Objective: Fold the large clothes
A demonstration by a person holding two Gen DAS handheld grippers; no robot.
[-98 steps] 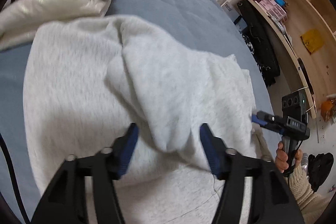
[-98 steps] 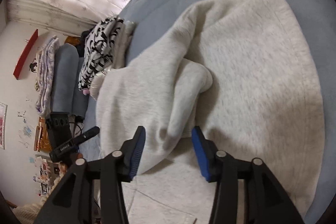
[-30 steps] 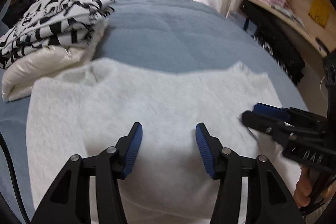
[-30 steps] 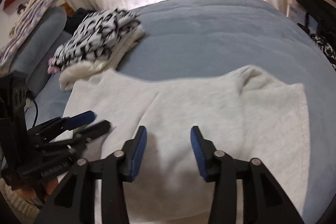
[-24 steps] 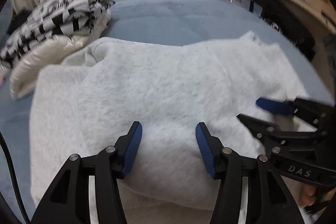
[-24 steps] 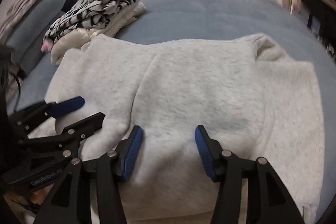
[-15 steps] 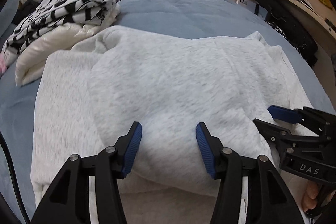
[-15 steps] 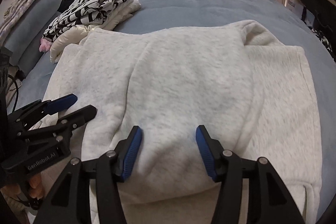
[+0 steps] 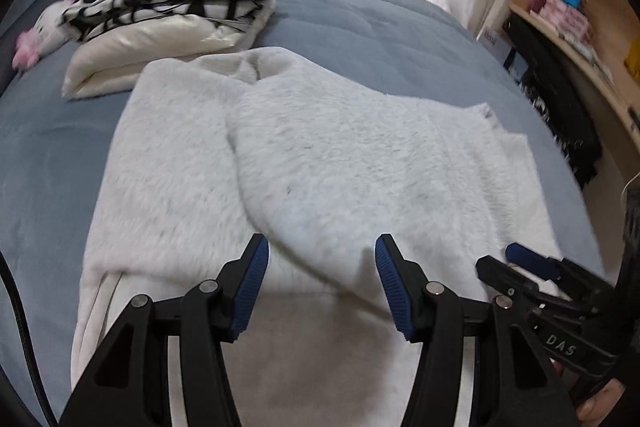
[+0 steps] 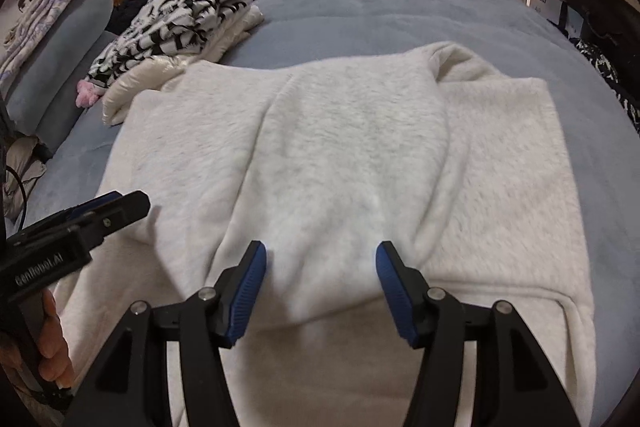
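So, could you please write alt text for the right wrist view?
A pale grey fleece garment lies partly folded on a blue bed, with the right tool open just above its near folded edge. The left tool enters at left; folded black-and-white clothes sit behind.

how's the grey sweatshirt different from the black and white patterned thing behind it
The grey sweatshirt is plain and fuzzy; the black and white patterned garment carries a bold print. The sweatshirt lies spread wide and low, only partly folded, with a flap laid over its middle; the patterned garment is already folded into a compact stack atop a cream item. The sweatshirt sits right before both hand-held grippers; the patterned garment lies farther back. Both rest on the blue bedspread.
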